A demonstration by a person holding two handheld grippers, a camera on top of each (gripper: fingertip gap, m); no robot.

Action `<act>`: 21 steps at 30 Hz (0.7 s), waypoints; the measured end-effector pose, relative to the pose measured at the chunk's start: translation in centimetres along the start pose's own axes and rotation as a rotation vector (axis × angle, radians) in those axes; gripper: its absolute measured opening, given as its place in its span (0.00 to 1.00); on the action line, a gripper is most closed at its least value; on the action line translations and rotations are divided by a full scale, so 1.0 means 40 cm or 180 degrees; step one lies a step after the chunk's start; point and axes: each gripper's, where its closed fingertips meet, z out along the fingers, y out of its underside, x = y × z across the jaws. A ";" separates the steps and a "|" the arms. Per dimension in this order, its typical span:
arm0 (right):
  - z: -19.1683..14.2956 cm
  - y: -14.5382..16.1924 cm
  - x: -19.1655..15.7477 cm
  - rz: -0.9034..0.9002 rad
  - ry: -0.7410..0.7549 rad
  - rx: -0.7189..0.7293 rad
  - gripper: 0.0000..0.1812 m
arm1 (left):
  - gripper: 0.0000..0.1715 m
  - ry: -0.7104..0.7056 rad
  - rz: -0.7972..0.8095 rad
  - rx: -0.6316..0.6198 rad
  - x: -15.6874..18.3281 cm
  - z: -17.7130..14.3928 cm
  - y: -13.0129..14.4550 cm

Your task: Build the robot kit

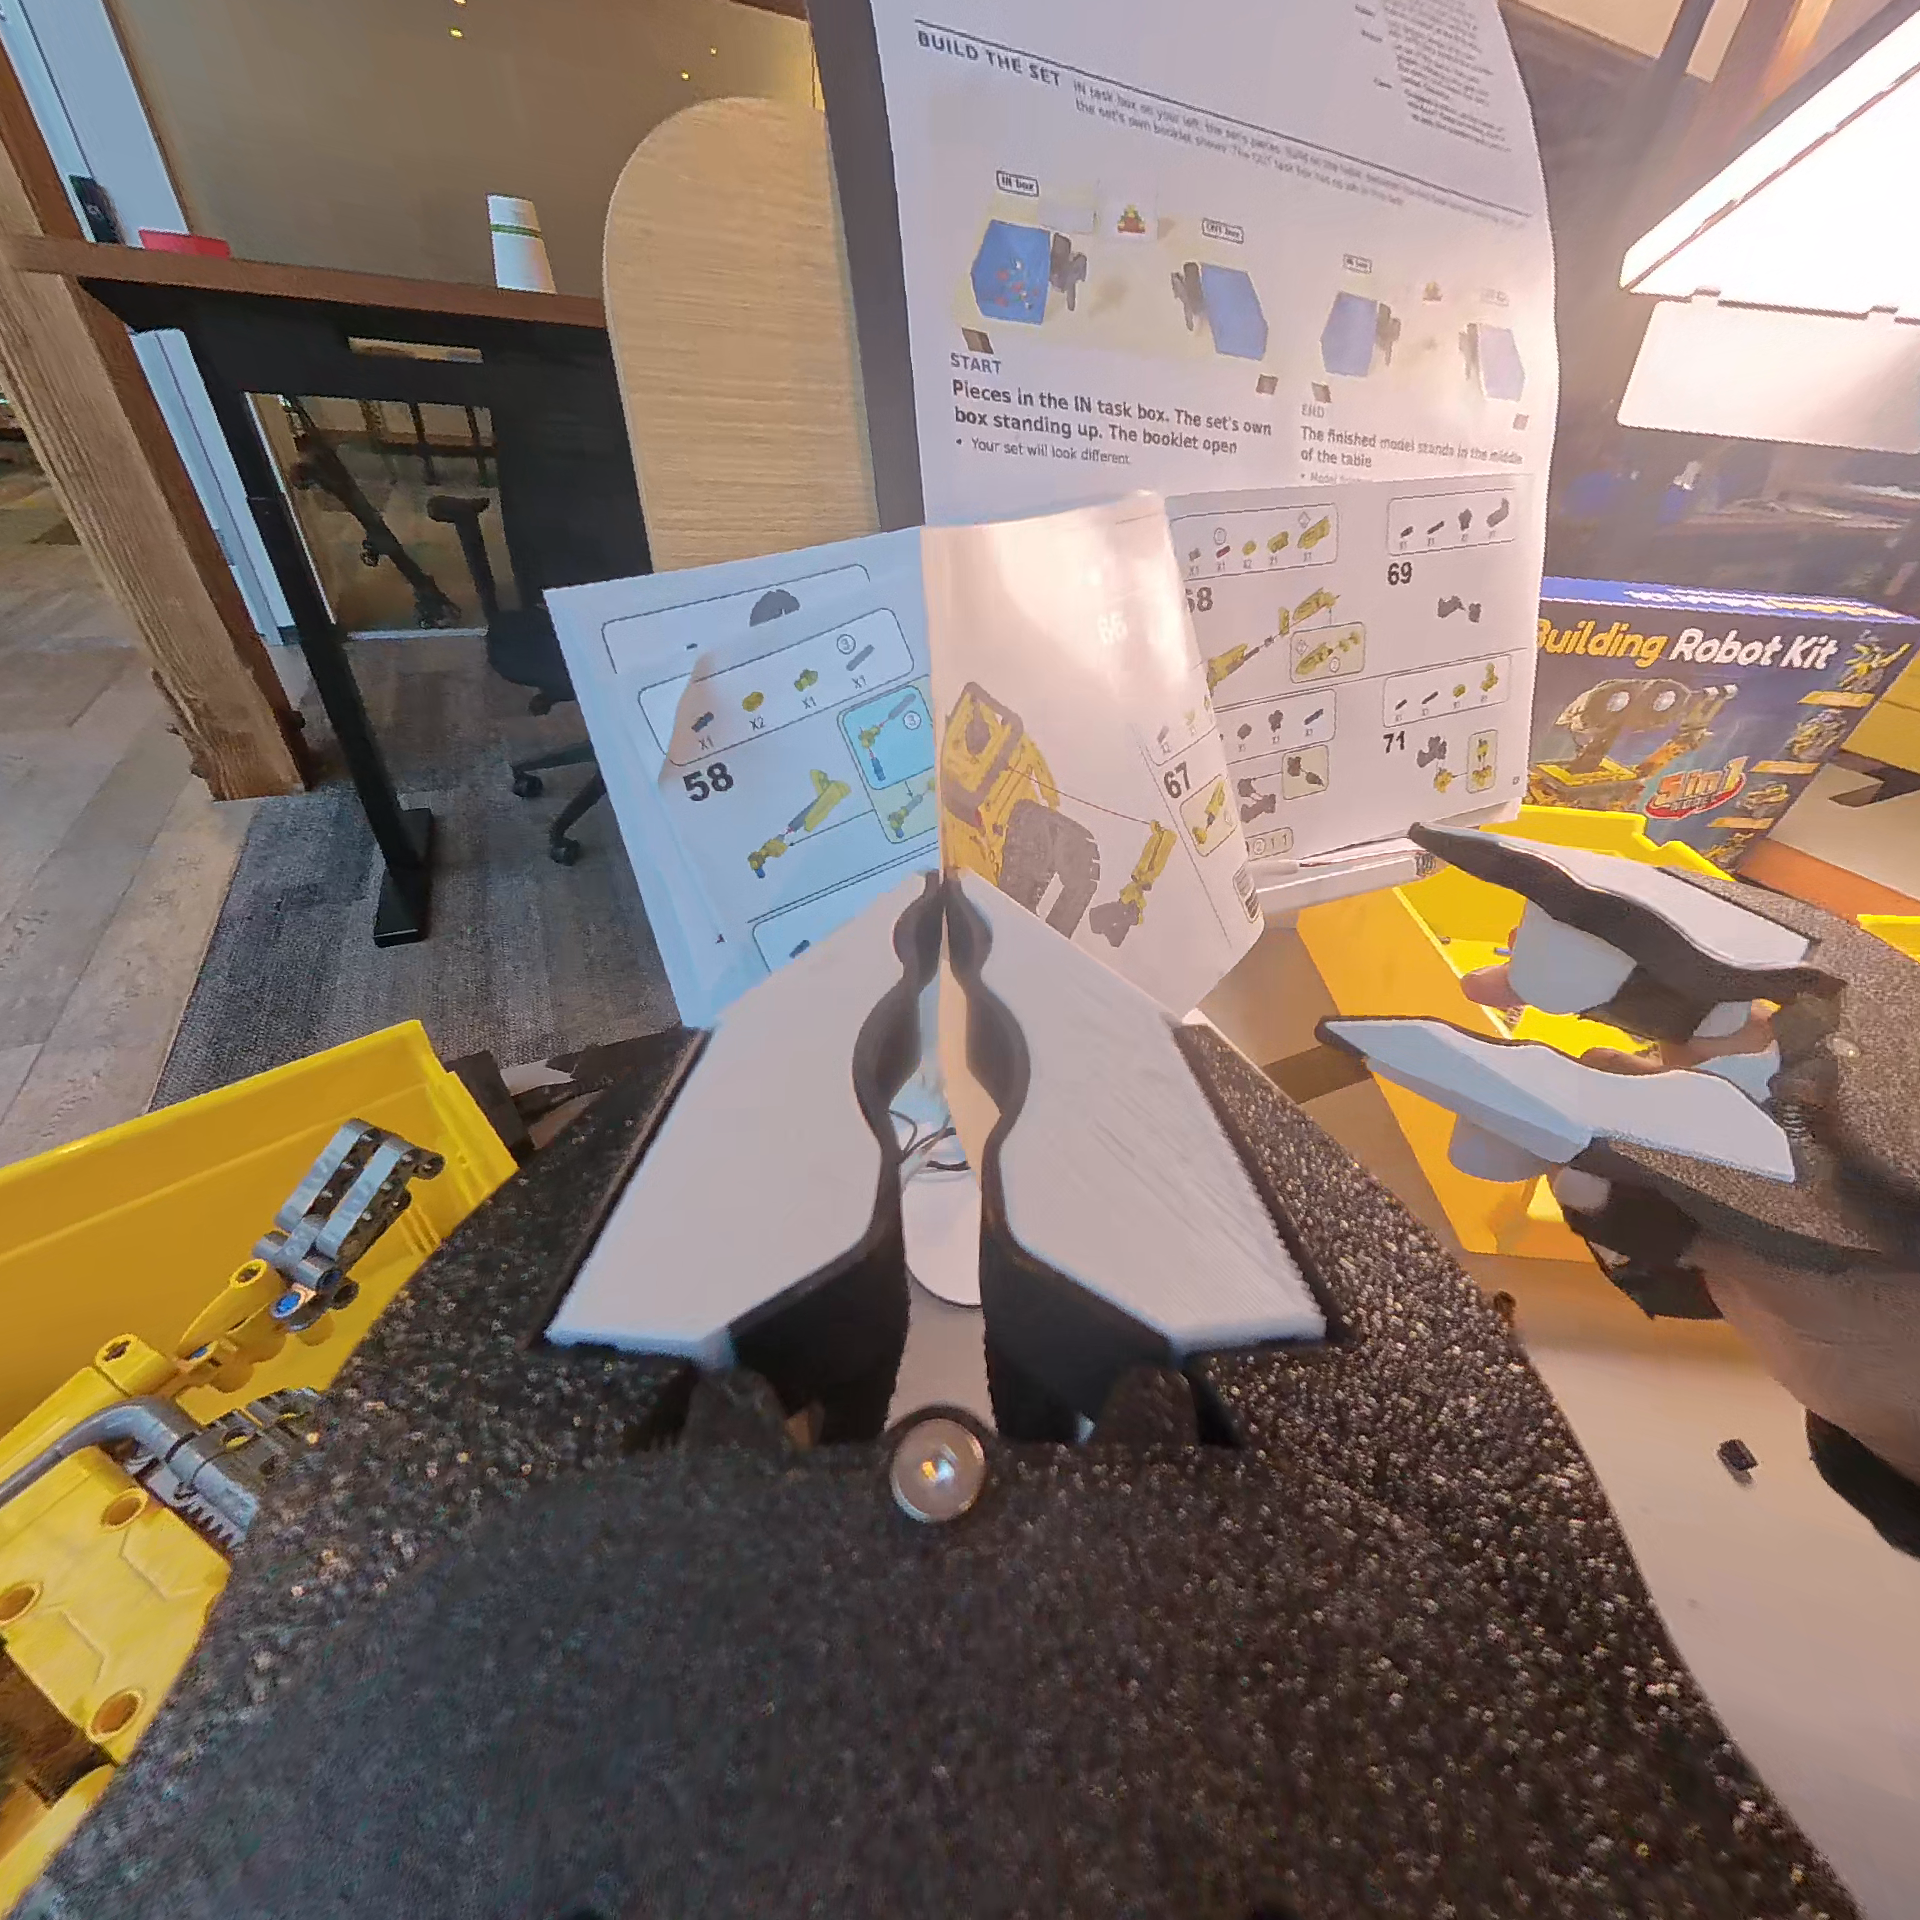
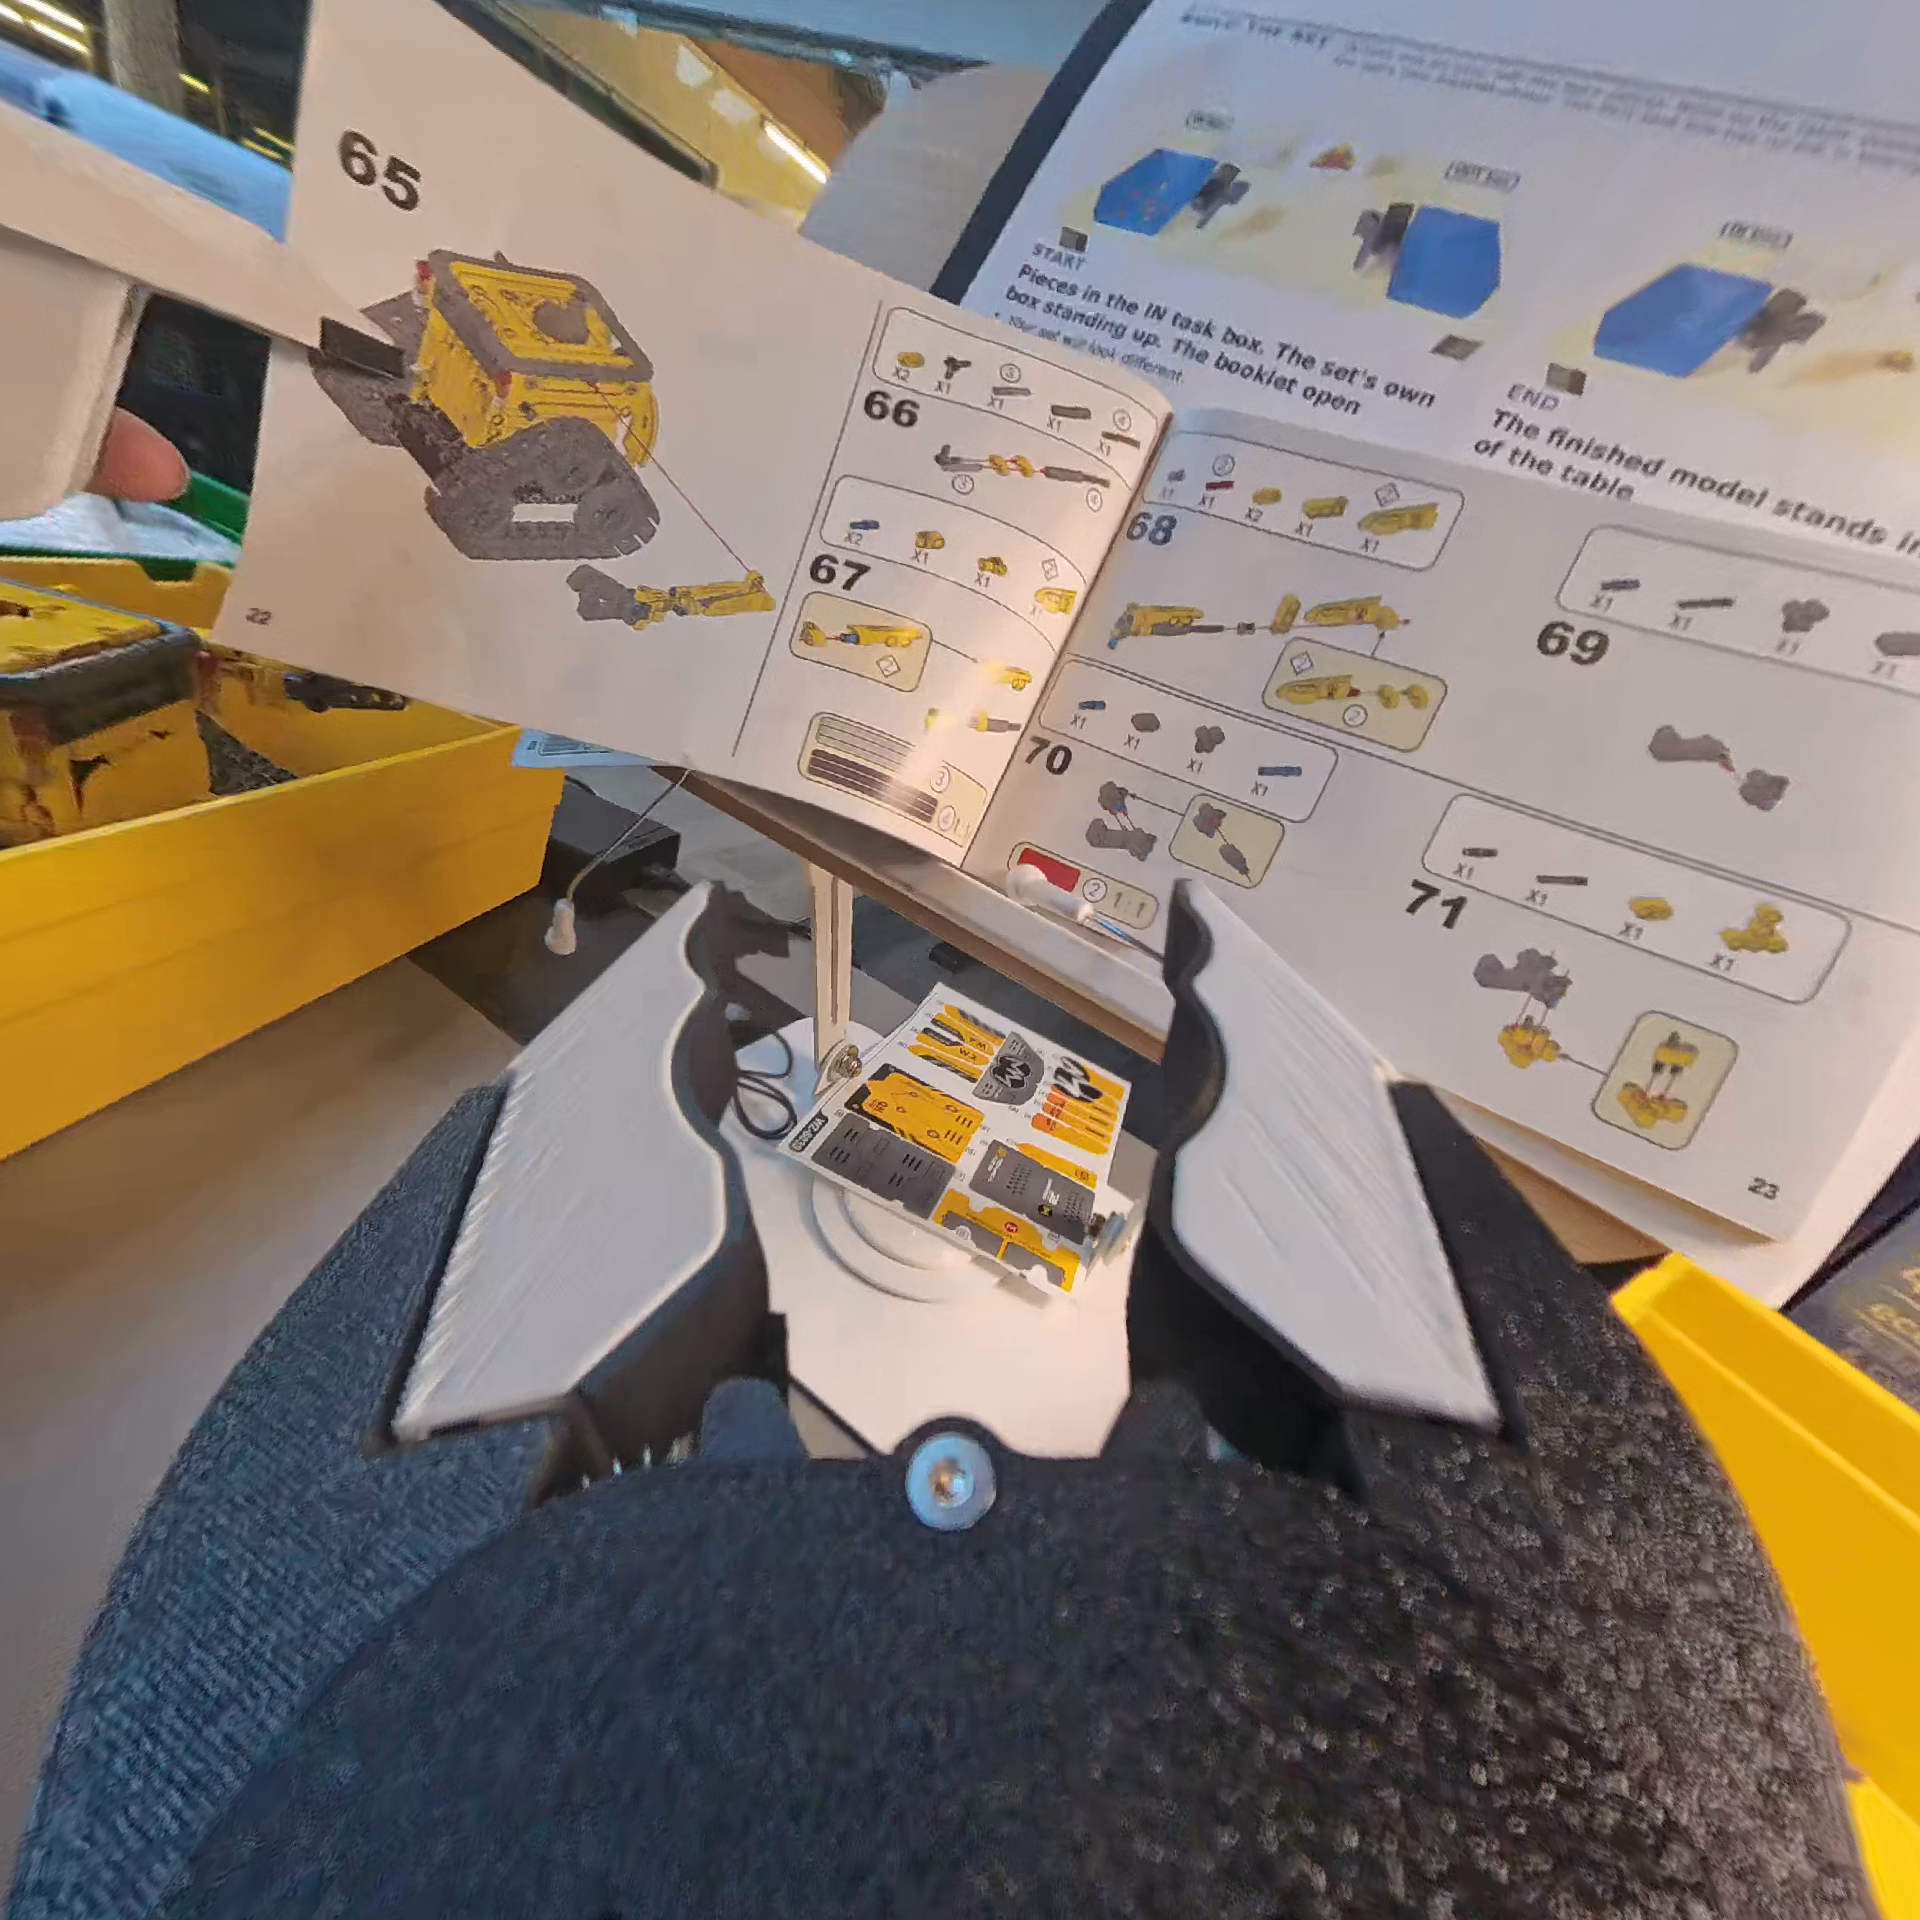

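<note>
An instruction booklet (image 1: 1361, 665) stands open on a stand. My left gripper (image 1: 940, 896) is shut on the edge of one booklet page (image 1: 1049, 675) and holds it lifted and curled. The same page (image 2: 582, 468) hangs raised across the right wrist view, with a dark fingertip (image 2: 353, 348) of the left gripper at its left edge. My right gripper (image 2: 945, 906) is open and empty, just below the booklet (image 2: 1455, 790) and above a yellow and grey sticker sheet (image 2: 966, 1132) on the stand's white base. The right gripper also shows open in the left wrist view (image 1: 1382, 935).
A large printed sheet (image 1: 1195, 260) hangs behind the booklet. A yellow bin (image 1: 208, 1174) at the left holds a yellow and grey brick model (image 2: 94, 707). Another yellow bin (image 2: 1766, 1455) is at the right. The kit's box (image 1: 1714, 717) stands at the back right. A black desk and office chair stand beyond.
</note>
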 end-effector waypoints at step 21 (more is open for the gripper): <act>0.004 0.018 0.025 0.0252 -0.0050 -0.0166 0.48 | 0.00 -0.0083 0.0134 0.0004 0.000 0.002 0.000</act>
